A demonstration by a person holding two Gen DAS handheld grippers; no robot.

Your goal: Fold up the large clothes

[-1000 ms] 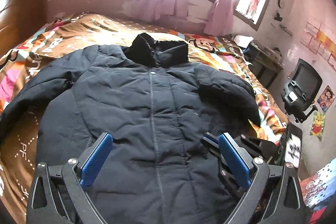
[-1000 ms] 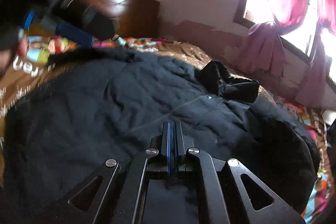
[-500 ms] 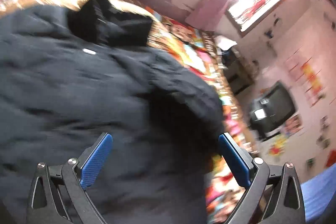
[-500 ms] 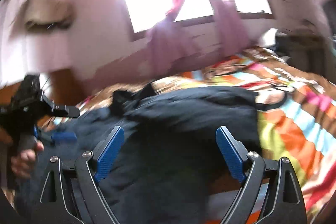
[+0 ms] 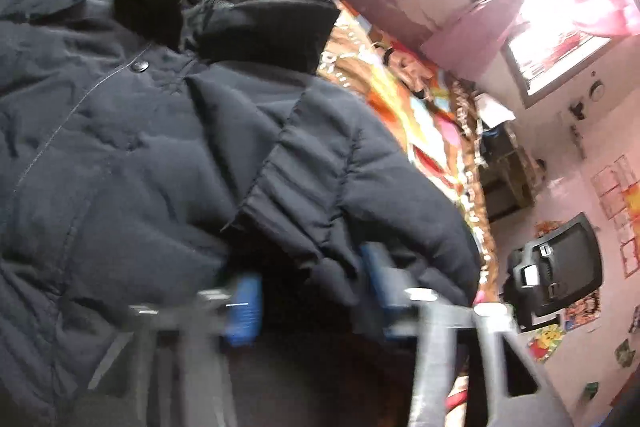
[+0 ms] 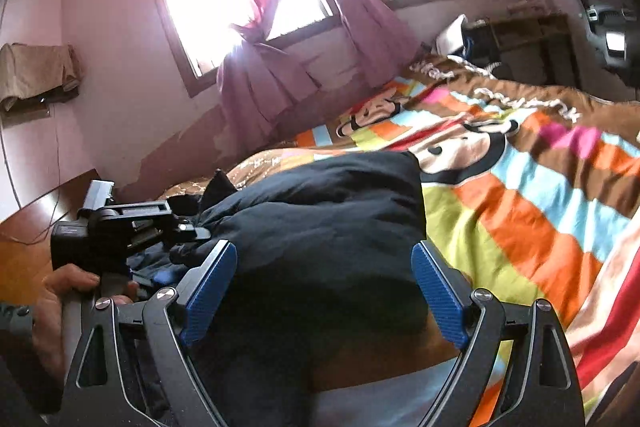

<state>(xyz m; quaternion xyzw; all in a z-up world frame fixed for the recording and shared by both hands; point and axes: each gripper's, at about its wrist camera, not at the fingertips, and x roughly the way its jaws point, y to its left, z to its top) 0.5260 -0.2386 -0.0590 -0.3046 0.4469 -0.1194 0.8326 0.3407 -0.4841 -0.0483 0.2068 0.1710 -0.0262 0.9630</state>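
With the padded jacket (image 5: 152, 163) flat on the bed (image 6: 520, 187), I've folded one sleeve (image 5: 360, 187) in; left hand-held gripper (image 5: 312, 291) closing on it, right hand-held gripper (image 6: 324, 291) spread, most folds remain.

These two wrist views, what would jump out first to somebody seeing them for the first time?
A big dark padded jacket fills the left wrist view, spread on a bright striped cartoon bedspread. The left gripper is closing, with a fold of the jacket's sleeve between its blue pads. Behind the bed, a glaring window with pink curtains draws the eye, while the right gripper stands open over the sleeve.
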